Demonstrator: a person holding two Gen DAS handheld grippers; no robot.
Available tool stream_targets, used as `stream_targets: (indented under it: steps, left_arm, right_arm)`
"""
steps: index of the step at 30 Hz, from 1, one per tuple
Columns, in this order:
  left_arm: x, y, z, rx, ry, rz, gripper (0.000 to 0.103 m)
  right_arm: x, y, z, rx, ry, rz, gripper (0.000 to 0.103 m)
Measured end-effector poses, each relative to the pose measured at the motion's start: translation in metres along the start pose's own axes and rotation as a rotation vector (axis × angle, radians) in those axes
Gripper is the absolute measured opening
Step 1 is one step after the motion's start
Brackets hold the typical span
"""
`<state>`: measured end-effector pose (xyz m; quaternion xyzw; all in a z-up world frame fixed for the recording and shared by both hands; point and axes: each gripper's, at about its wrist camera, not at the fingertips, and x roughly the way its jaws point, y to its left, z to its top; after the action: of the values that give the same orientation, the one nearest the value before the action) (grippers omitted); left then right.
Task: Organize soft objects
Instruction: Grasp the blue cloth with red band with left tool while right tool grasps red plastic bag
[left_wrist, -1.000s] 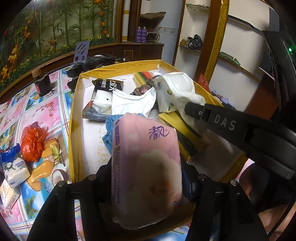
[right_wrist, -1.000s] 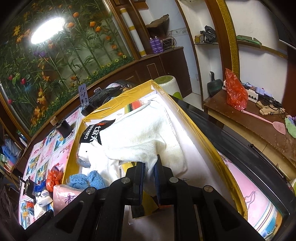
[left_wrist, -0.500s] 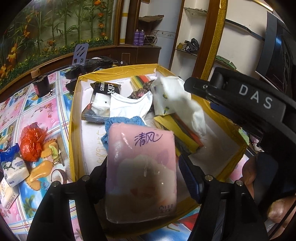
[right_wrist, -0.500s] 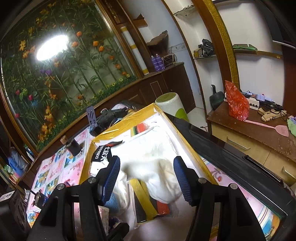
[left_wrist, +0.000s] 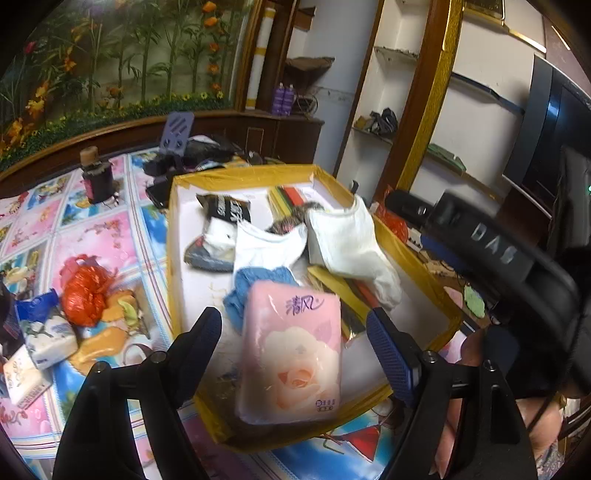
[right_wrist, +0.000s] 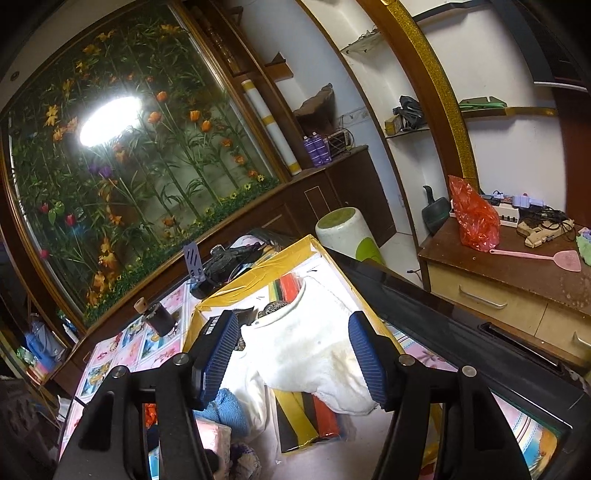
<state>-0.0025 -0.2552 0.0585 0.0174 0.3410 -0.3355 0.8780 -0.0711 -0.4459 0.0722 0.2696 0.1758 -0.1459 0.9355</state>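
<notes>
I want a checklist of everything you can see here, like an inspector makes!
Surface: table under a flowery pink-and-blue cloth.
Job's things: pink tissue pack, white cloth and blue knit cloth lie in the yellow-edged box.
Clutter: red plastic bag and blue tissue packet left of the box.
Grippers: left gripper open around the pink pack, not touching; right gripper open above the white cloth.
Cables: tangled wires on the side cabinet.
Surroundings: flower mural, wall shelves.
</notes>
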Motion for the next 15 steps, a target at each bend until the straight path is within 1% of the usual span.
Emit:
stream_targets:
  steps: [4,7,12,15]
  left_arm:
    - [-0.02,0.012,0.003,-0.011,-0.039,0.034,0.08]
    - [-0.034,0.033,0.005,-0.049,-0.048,0.069,0.08]
    - [-0.06,0.082,0.003,-0.136,-0.044,0.146,0.08]
    - [-0.08,0.118,-0.002,-0.217,-0.048,0.19,0.08]
  right_arm:
    - [0.002,0.008,-0.002,-0.034,0.004,0.001,0.066]
    - [0.003,0.019,-0.006,-0.084,0.01,0.004,0.066]
    - [0.002,0.043,-0.015,-0.186,-0.003,0.005,0.066]
    - [0.001,0.061,-0.023,-0.197,0.007,0.034,0.066]
